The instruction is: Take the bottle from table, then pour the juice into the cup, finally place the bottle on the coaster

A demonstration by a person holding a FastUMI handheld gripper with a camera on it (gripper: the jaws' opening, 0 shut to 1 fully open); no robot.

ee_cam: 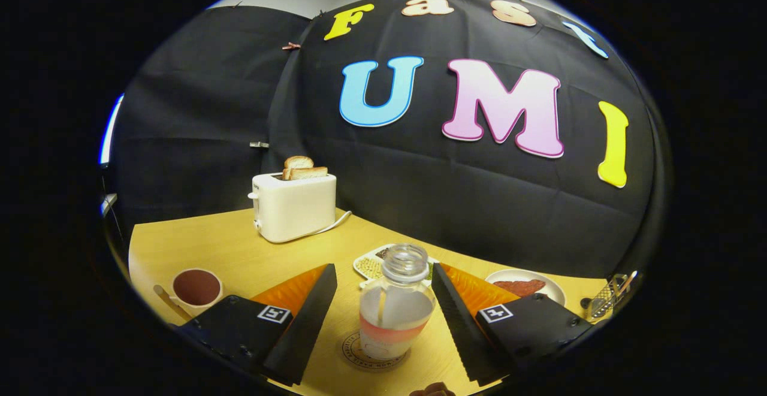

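Note:
A clear, uncapped bottle [392, 309] with a little pale juice in it stands upright on a round coaster [373, 355] on the wooden table [239, 252]. It sits between my two fingers, and neither touches it: there is a gap on each side. My gripper [383, 318] is open. A white cup [196, 289] with dark red liquid stands to the left, beyond the left finger.
A white toaster [293, 205] with two bread slices stands at the back left. Behind the bottle lies a white tray of food [371, 264]; a white plate [527, 285] with red food lies to the right, and a wire rack [605, 303] at the far right.

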